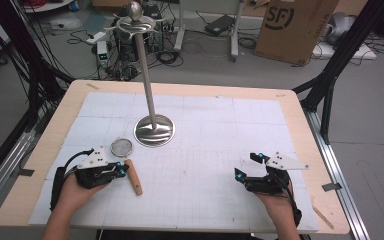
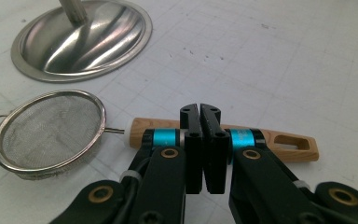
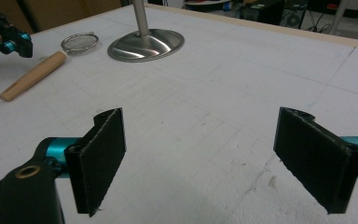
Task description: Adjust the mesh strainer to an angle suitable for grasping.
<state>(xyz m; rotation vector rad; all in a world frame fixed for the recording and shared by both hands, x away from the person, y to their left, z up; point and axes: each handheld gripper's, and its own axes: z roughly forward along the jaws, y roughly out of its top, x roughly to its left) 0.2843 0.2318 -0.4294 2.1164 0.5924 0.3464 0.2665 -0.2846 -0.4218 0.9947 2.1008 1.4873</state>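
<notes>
Two grippers rest low over the white gridded mat (image 1: 205, 150) on the table (image 1: 45, 145), one in each of the person's hands. The left gripper (image 2: 200, 116) has its fingers pressed flat together with nothing between them; just beyond their tips lies a small mesh strainer (image 2: 49, 128) with a wooden handle (image 2: 279, 142), the handle running crosswise past the fingertips and the mesh bowl off to their left side. The closed tips seem to hover just short of the handle, though contact cannot be told. The right gripper (image 3: 214, 158) holds its fingers spread wide on bare mat, with nothing between them, well apart from the strainer. Farther beyond the left fingers stands a steel stand (image 1: 153, 131), a domed base with an upright pole, probably a hanging rack, which may explain why the strainer lies near it.
</notes>
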